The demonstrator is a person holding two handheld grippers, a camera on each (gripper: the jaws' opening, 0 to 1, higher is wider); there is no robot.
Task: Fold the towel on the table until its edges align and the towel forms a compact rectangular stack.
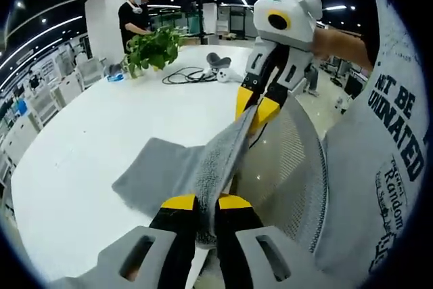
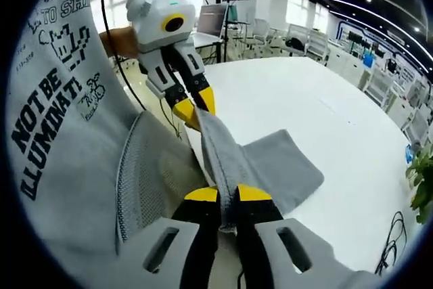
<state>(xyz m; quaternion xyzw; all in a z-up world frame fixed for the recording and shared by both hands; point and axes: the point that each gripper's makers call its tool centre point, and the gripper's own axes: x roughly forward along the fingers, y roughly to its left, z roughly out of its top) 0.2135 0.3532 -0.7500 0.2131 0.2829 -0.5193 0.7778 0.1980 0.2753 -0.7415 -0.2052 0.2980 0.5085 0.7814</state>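
A grey towel (image 1: 159, 174) lies partly on the white table (image 1: 88, 140), with one edge lifted and stretched taut between both grippers. My left gripper (image 1: 206, 202) is shut on one corner of that edge at the bottom of the left gripper view. The right gripper (image 1: 258, 103) comes in from the upper right there, yellow tips pinching the other corner. In the right gripper view, my right gripper (image 2: 228, 194) is shut on the towel (image 2: 274, 164), and the left gripper (image 2: 195, 107) grips its far end above the table (image 2: 325, 99) edge.
A person's grey printed shirt (image 1: 385, 160) and a mesh chair back (image 1: 291, 160) sit close behind the grippers. A potted plant (image 1: 152, 49), a black cable (image 1: 186, 76) and a small device (image 1: 220, 65) lie at the table's far end. Another person stands beyond the plant.
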